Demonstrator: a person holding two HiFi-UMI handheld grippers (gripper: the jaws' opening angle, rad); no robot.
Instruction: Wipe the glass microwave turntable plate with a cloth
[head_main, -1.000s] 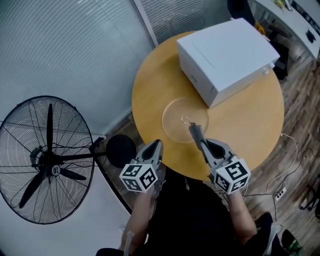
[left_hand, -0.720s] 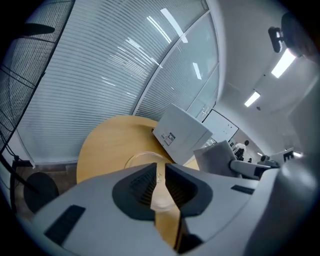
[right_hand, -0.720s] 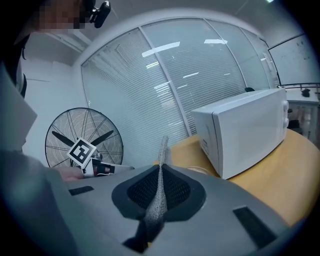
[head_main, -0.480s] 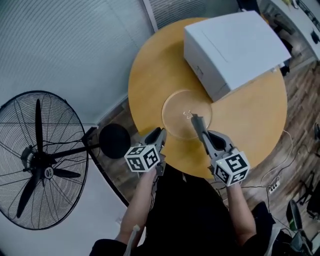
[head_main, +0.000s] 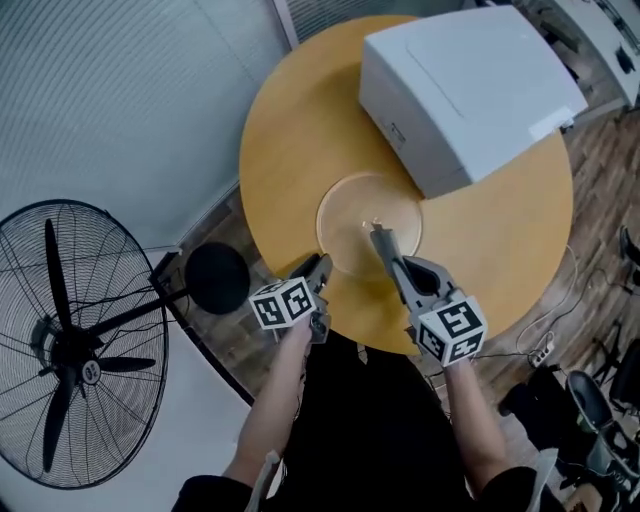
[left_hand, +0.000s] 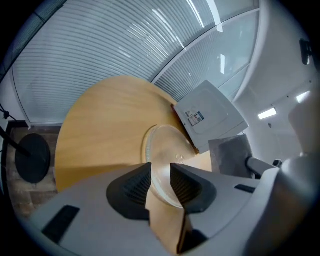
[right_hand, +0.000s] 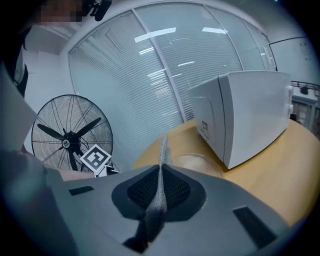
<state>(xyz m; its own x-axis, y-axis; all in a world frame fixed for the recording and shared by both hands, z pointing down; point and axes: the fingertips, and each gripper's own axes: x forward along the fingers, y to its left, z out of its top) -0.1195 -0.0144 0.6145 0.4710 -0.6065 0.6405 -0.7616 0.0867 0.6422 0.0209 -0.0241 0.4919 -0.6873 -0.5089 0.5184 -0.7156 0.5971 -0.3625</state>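
Head view showed the glass plate (head_main: 350, 215) lying flat on the round wooden table (head_main: 290, 140), just beside the near corner of the white microwave (head_main: 470, 85). Your right gripper (head_main: 378, 238) hung over the plate's near half, and the right gripper view showed its jaws pressed together on a thin grey cloth (right_hand: 161, 165), which stood up edge-on between them. Your left gripper (head_main: 321, 266) sat at the table's near edge, short of the plate; its jaws stood slightly apart with nothing between them, and only the plate's rim showed through the gap.

The plate looked stiff, smooth and breakable, and I judged that it would probably slide or turn on the bare wood under a sideways wipe. The near rim seemed the sensible place for your left claw to steady it, lightly, since glass chips under a hard pinch. The cloth looked soft and limp, so it likely needed pressing flat to clean well.
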